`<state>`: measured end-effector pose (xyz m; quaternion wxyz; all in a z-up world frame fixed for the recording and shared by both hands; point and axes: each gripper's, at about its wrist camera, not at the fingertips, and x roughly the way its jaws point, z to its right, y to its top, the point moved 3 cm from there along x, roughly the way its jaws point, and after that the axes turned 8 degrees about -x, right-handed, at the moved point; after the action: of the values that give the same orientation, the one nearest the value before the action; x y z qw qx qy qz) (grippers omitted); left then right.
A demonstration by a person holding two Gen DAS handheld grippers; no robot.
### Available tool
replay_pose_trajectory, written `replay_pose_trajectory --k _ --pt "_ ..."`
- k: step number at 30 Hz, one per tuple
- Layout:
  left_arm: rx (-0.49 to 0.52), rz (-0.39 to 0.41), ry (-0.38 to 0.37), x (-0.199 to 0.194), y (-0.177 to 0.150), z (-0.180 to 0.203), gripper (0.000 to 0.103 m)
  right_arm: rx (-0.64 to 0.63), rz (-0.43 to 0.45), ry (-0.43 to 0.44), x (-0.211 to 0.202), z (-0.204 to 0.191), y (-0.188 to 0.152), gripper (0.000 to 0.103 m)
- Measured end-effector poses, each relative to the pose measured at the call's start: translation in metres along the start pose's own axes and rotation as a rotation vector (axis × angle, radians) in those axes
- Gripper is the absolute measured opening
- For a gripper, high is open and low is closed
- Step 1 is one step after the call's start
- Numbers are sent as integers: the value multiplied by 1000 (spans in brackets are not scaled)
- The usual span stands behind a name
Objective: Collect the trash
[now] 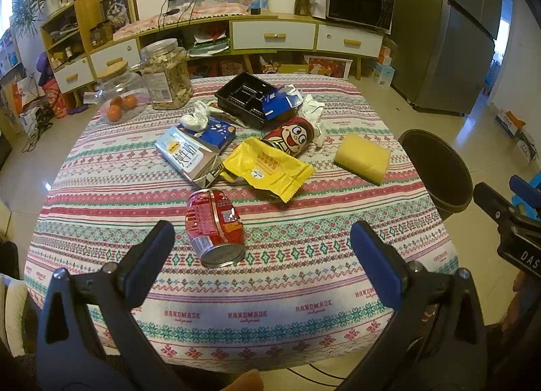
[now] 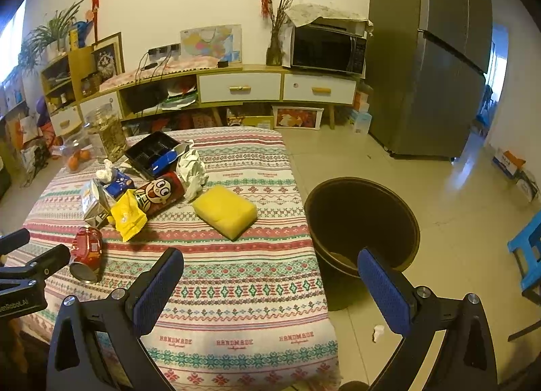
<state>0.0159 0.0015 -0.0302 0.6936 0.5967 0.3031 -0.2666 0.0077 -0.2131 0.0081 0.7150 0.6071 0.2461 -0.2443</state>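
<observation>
A crushed red can point(image 1: 213, 226) lies on the patterned tablecloth point(image 1: 304, 289), just ahead of my open left gripper point(image 1: 262, 239). Behind it sit a yellow wrapper point(image 1: 268, 169), a silver milk carton point(image 1: 189, 157), a red cartoon can point(image 1: 292, 137), a blue box point(image 1: 216, 132), crumpled tissues point(image 1: 196, 116) and a black plastic tray point(image 1: 247, 98). A dark trash bin point(image 2: 363, 222) stands on the floor right of the table. My right gripper point(image 2: 270, 277) is open over the table's near right edge, holding nothing. The red can point(image 2: 86, 252) lies to its left.
A yellow sponge point(image 2: 225, 210) rests near the table's right side. Two clear jars point(image 1: 167, 75), one holding oranges point(image 1: 120, 105), stand at the far left. A scrap of paper point(image 2: 378, 332) lies on the floor by the bin; a blue stool point(image 2: 529, 255) stands at right.
</observation>
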Motion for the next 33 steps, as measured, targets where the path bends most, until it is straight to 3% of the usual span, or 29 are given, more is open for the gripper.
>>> replay_pose_trajectory --k 9,33 --pt "-20 19 23 1 6 -13 103 -18 -14 23 7 -5 2 103" --pt "-57 -29 15 13 9 -22 103 -16 -63 53 28 -15 5 103"
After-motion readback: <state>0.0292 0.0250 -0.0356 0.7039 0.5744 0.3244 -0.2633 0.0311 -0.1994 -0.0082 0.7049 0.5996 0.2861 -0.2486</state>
